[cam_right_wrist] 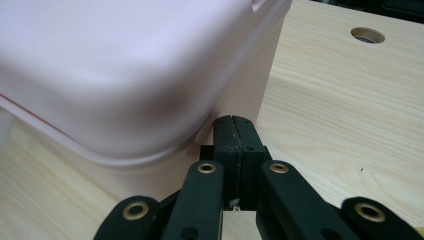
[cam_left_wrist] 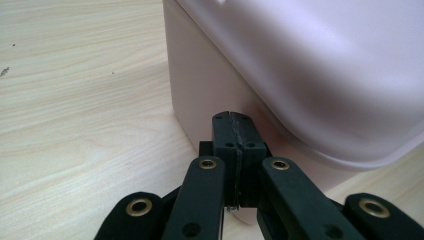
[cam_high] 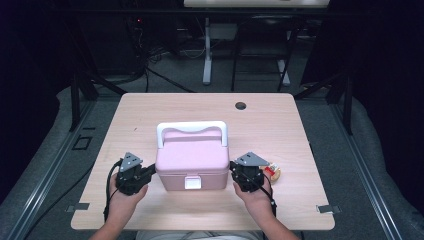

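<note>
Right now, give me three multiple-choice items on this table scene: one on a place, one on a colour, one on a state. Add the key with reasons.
1. Where does the pink storage box stand relative to the two grippers?
A. between them
B. left of both
C. behind the table's cable hole

2. What colour is the box's handle?
A. black
B. white
C. red

3. How do the jaws of the left gripper stand?
A. wide open
C. clamped on the handle
B. shut, with nothing between them

Key:
1 A: in the high view the left gripper is at the box's left side and the right gripper at its right side.
2 B: the handle lies white across the pink lid.
3 B: in the left gripper view the two pads meet, beside the box's wall.
</note>
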The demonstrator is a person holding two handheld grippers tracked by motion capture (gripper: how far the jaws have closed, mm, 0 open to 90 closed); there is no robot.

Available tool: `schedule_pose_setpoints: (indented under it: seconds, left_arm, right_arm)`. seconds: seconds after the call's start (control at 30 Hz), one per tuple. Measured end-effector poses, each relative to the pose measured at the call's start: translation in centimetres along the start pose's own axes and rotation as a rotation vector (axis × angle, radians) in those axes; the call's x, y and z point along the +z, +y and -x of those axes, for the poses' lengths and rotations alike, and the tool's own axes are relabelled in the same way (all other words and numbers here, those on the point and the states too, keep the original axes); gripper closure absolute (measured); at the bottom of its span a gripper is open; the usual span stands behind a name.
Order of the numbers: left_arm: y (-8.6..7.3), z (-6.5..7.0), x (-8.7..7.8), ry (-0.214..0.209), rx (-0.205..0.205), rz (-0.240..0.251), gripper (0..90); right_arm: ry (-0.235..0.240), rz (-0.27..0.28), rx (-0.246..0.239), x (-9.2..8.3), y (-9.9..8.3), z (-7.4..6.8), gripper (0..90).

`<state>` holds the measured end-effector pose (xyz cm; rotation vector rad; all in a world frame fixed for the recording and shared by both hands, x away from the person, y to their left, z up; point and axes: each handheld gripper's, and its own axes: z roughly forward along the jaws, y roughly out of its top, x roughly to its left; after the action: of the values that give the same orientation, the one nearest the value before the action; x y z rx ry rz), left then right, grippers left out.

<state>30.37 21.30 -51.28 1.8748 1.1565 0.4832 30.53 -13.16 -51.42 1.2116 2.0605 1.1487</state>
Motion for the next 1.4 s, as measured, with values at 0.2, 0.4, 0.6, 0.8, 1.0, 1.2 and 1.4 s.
schedule_pose_setpoints:
  seconds: [0.2,0.4,0.6,0.8,1.0,1.2,1.4]
  left_arm:
    - [-0.5,0.1,-0.4,-0.023,-0.010,0.015,90.0]
    - [-0.8,0.3,-0.6,-0.035,-0.016,0.027,90.0]
    - [-1.3,0.7,-0.9,-0.059,-0.025,0.032,90.0]
    - [-1.4,0.8,-1.1,-0.066,-0.015,0.025,90.0]
    - [-1.4,0.9,-1.2,-0.067,-0.005,0.025,90.0]
    - [-1.4,0.7,-1.2,-0.077,0.004,0.019,90.0]
    - [-1.5,0.4,-1.2,-0.090,0.003,0.009,88.4]
  right_arm:
    - [0.018,0.004,0.005,-0.9,-0.6,-0.3,90.0]
    - [0.029,0.001,0.009,-1.2,-0.8,-0.2,90.0]
    - [0.036,-0.001,0.035,-1.5,-1.0,0.1,90.0]
    - [0.038,-0.001,0.030,-1.9,-1.2,0.0,90.0]
    - [0.036,-0.013,0.008,-2.3,-1.3,-0.1,90.0]
    - [0.044,-0.019,-0.004,-2.5,-1.2,-0.1,90.0]
    - [0.061,-0.009,0.007,-2.5,-1.2,0.5,85.7]
